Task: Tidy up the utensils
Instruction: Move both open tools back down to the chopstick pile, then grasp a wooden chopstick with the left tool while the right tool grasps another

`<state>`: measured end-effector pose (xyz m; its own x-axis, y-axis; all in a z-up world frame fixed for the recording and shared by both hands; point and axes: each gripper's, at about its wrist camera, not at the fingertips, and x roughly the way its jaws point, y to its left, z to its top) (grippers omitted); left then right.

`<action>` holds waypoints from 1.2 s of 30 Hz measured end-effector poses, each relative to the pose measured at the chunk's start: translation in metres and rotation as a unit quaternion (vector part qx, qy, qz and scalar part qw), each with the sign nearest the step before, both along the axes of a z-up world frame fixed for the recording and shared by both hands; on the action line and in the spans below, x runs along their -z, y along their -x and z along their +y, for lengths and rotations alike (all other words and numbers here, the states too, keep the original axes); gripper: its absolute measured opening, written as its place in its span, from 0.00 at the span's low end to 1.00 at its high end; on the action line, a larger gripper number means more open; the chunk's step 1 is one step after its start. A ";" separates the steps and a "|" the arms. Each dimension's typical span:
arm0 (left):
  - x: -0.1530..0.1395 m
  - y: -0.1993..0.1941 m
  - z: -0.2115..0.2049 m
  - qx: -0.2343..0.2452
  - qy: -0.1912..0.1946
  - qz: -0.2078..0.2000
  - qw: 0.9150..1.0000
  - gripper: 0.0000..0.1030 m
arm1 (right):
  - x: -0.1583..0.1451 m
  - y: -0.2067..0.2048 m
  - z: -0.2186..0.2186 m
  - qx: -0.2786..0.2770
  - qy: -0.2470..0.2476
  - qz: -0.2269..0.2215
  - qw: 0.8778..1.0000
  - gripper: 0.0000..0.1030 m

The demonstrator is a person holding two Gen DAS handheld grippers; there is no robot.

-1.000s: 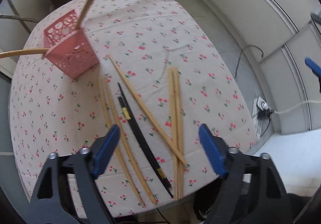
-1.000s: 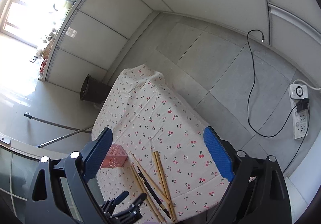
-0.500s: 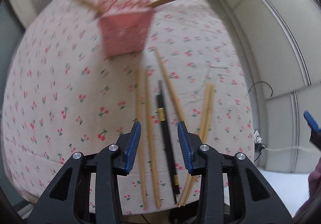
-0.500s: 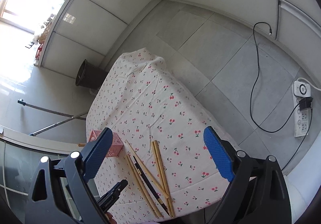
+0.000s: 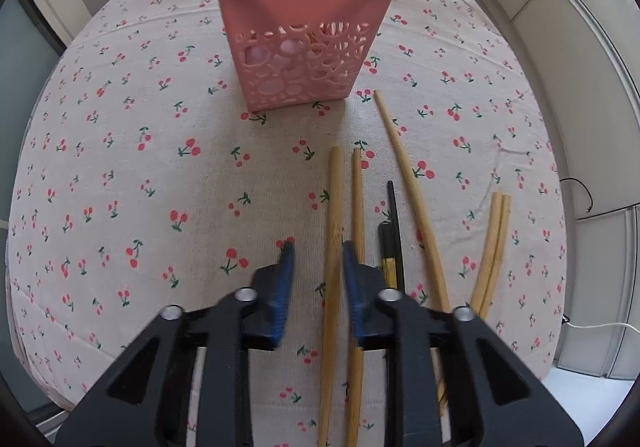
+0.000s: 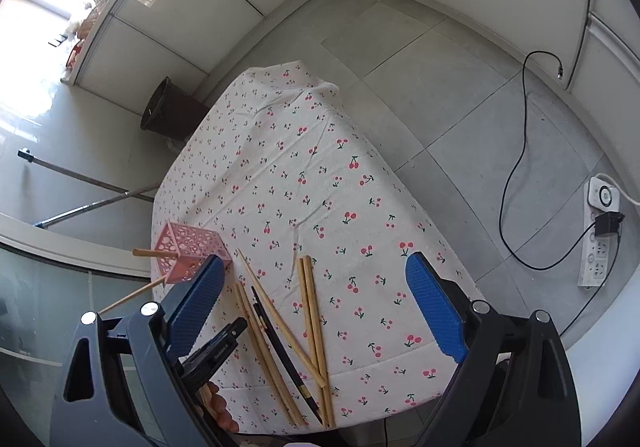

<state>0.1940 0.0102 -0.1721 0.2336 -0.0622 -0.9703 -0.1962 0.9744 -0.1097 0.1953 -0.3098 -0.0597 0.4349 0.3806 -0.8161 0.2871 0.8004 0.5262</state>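
A pink openwork basket (image 5: 304,59) stands on the cherry-print tablecloth (image 5: 120,167) with two wooden chopsticks leaning out of it. Several chopsticks lie beside it: two bamboo ones (image 5: 357,199), a black one (image 5: 391,231), a long pale one (image 5: 408,183) and a pair (image 5: 496,243). My left gripper (image 5: 317,245) points down at the cloth, jaws closing around the leftmost bamboo chopstick (image 5: 335,207), which lies against the right pad only. My right gripper (image 6: 316,261) hangs high above the table, wide open and empty. That view also shows the basket (image 6: 192,251) and the left gripper (image 6: 224,339).
The table's near edge lies just below the chopstick ends (image 6: 316,387). On the floor are a dark bin (image 6: 168,113), metal poles (image 6: 80,207), a power strip (image 6: 600,231) and a black cable (image 6: 516,167).
My left gripper came down toward the cloth and rolled, and its jaws narrowed from wide apart to straddling one bamboo chopstick. The right gripper drifted slightly lower and stayed wide open.
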 end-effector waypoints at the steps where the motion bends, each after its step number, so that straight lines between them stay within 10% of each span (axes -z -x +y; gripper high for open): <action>1: 0.002 -0.002 -0.001 0.000 0.002 0.001 1.000 0.20 | 0.001 0.000 0.002 -0.004 0.004 0.001 1.000 0.87; 10: 0.010 -0.012 -0.016 0.027 -0.038 -0.013 0.999 0.07 | 0.016 -0.010 0.028 -0.022 0.040 0.022 0.999 0.87; 16: 0.009 -0.006 0.013 0.006 0.028 -0.018 0.999 0.06 | 0.044 -0.032 0.085 -0.074 0.066 0.037 0.994 0.87; 23: -0.042 0.008 0.048 -0.013 0.066 -0.067 0.995 0.07 | 0.075 -0.056 0.168 -0.154 0.155 0.013 0.976 0.86; 36: -0.100 0.028 0.076 -0.010 0.093 -0.124 0.988 0.07 | 0.120 -0.077 0.205 -0.158 0.177 0.011 0.971 0.69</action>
